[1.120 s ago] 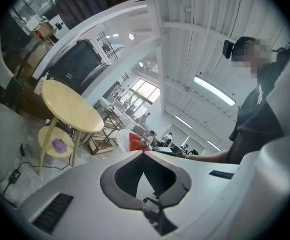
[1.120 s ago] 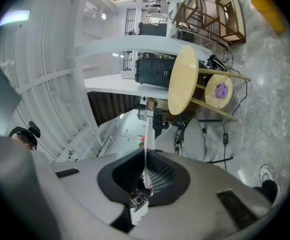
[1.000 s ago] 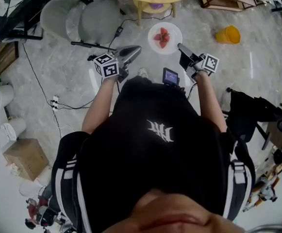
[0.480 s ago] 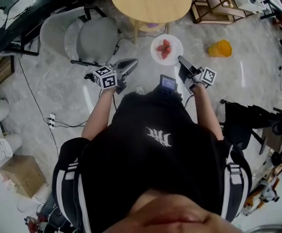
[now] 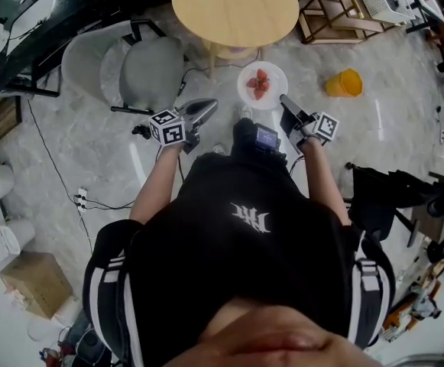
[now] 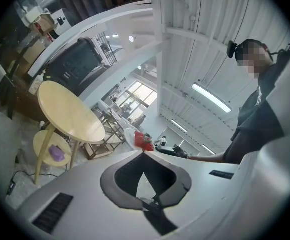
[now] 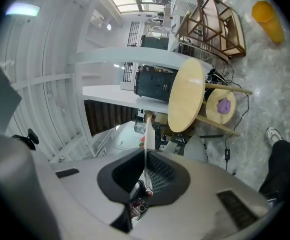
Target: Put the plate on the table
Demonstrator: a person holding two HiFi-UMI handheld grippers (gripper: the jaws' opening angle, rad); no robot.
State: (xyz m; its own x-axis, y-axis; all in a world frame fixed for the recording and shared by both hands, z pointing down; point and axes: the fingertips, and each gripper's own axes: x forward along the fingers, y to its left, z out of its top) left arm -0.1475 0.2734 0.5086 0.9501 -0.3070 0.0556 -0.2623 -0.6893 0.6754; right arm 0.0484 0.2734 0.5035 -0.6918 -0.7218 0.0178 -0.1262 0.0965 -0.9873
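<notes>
Right gripper view: the right gripper (image 7: 145,160) is pinching the white plate (image 7: 146,131) by its rim, jaws narrow, with the plate showing edge-on. Red fruit (image 5: 257,82) is lying on the plate. The plate is hanging over the floor (image 5: 92,136), just short of the round wooden table (image 5: 235,8) on its near side. The left gripper (image 5: 205,107), left of the plate, is showing its tips together and holding nothing.

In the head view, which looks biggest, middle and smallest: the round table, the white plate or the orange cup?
Largest: round table.
Middle: white plate.
Smallest: orange cup.
The plate seems nearer the camera than the cup, so that gap may look bigger than it really is.
</notes>
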